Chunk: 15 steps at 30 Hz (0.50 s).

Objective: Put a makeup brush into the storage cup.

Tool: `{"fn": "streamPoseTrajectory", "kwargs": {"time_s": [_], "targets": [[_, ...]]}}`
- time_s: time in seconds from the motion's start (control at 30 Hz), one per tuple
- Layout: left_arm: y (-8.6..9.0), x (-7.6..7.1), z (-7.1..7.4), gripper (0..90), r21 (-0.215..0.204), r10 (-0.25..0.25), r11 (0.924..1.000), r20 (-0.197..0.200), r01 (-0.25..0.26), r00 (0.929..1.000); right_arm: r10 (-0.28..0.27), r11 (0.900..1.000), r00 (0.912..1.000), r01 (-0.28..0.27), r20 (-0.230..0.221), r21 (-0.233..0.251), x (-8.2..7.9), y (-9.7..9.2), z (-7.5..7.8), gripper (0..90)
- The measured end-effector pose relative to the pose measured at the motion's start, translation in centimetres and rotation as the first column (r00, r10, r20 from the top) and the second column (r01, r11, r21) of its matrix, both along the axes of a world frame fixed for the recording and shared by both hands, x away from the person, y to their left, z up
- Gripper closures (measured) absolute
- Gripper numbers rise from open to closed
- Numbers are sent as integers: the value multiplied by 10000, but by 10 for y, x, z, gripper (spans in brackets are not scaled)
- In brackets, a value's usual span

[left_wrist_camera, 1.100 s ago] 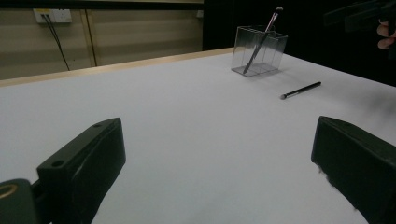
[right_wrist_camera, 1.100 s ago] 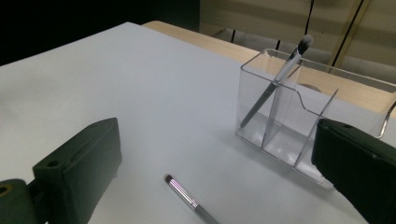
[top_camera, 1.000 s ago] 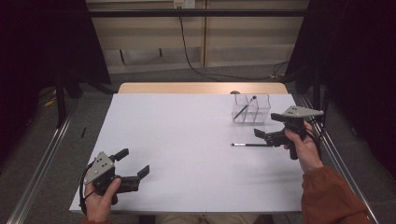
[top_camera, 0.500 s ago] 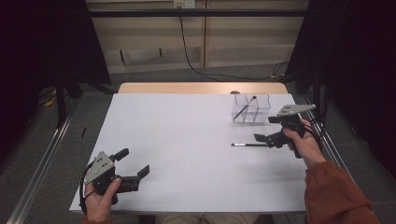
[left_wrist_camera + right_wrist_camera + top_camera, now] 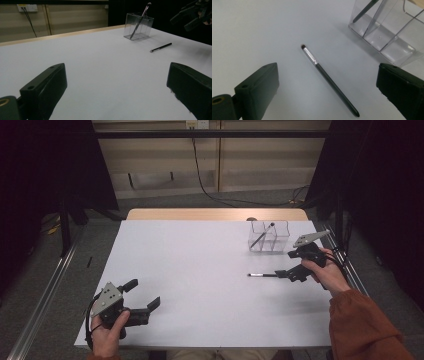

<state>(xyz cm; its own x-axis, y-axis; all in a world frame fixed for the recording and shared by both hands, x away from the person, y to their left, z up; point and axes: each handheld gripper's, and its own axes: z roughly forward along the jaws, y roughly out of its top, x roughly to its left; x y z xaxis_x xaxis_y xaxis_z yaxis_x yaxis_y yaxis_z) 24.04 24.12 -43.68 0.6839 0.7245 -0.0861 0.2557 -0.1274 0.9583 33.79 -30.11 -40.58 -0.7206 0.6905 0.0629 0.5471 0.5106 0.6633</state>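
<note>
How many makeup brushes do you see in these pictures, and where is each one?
2. One brush lies flat on the white table, below the open right gripper. The other brush stands leaning inside the clear organizer. No others are visible.

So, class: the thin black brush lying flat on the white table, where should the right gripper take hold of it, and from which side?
Grip the brush around the middle of its black handle, coming from above. It lies flat with bare table on both sides, so the right gripper, jaws open, can probably straddle it crosswise, clear of the clear organizer.
</note>
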Motion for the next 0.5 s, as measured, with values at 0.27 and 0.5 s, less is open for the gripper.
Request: {"fn": "streamPoseTrajectory", "kwargs": {"time_s": [0.27,0.5], "targets": [[-1,0,0,30,34,-57,10000,-16,57,10000,490,9961,9968,-535,-636,-703,11,6,-1,78],[-1,0,0,29,69,-80,9999,-19,80,10000,1018,9862,9850,-1183,-1391,-1160,21,21,-8,133]]}}
